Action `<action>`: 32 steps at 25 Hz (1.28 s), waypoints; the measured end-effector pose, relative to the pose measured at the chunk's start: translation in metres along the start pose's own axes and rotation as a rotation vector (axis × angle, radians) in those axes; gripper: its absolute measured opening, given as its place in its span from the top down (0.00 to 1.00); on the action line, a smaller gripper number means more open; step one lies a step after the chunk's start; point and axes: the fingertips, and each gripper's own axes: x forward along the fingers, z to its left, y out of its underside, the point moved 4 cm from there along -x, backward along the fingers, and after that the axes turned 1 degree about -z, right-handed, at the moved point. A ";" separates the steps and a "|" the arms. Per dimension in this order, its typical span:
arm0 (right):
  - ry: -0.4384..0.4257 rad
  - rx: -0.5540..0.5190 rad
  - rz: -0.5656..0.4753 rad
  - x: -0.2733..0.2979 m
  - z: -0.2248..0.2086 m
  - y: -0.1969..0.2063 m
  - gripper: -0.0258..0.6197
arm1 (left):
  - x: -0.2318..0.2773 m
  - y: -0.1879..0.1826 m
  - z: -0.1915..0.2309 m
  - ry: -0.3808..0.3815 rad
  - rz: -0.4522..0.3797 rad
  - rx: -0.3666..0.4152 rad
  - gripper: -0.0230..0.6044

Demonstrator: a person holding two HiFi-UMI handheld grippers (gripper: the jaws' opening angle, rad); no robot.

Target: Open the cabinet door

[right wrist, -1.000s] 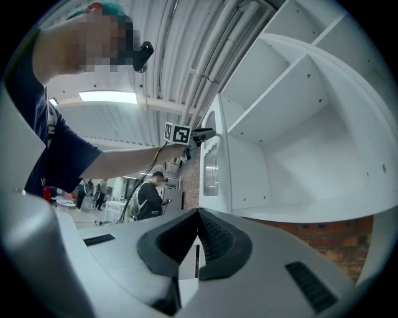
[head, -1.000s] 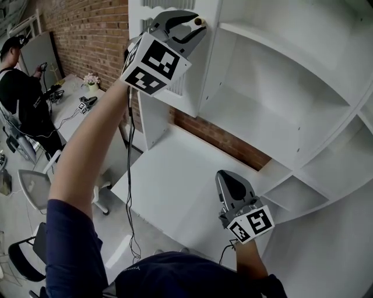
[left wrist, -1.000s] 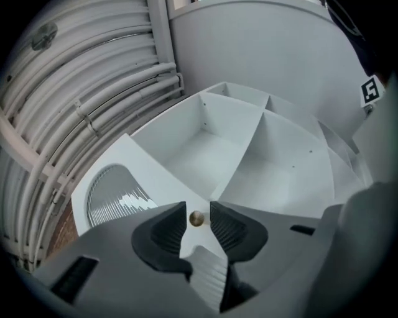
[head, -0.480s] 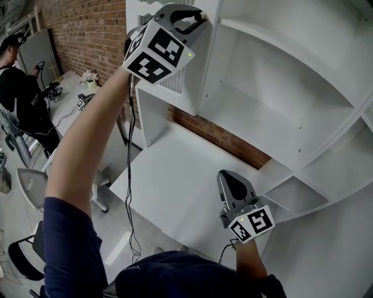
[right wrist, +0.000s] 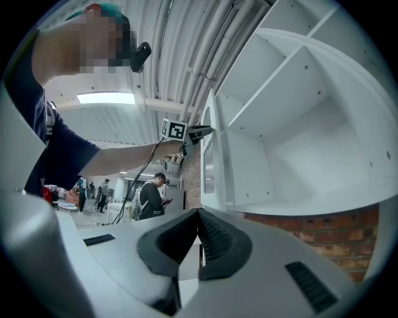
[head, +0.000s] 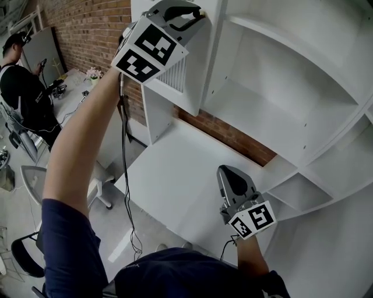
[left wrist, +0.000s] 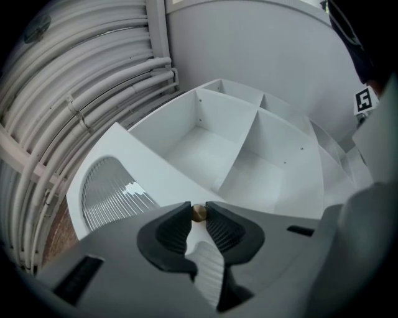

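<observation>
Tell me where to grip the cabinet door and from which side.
Grip the small round knob at the free edge of the door, coming straight at its face, one finger on each side. It stands proud of the flat door, the only part narrow enough to pinch. The left gripper has just been closing on it this way.

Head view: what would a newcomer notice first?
The raised left gripper at the top: its jaws have just been closing and pinch the small brass knob of the white cabinet door, which stands swung out. Lower right, the right gripper hangs shut before the white shelves, holding nothing.
</observation>
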 end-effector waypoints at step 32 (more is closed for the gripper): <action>-0.133 -0.012 0.011 0.058 0.080 0.001 0.93 | -0.192 0.039 0.074 0.071 -0.078 -0.120 0.82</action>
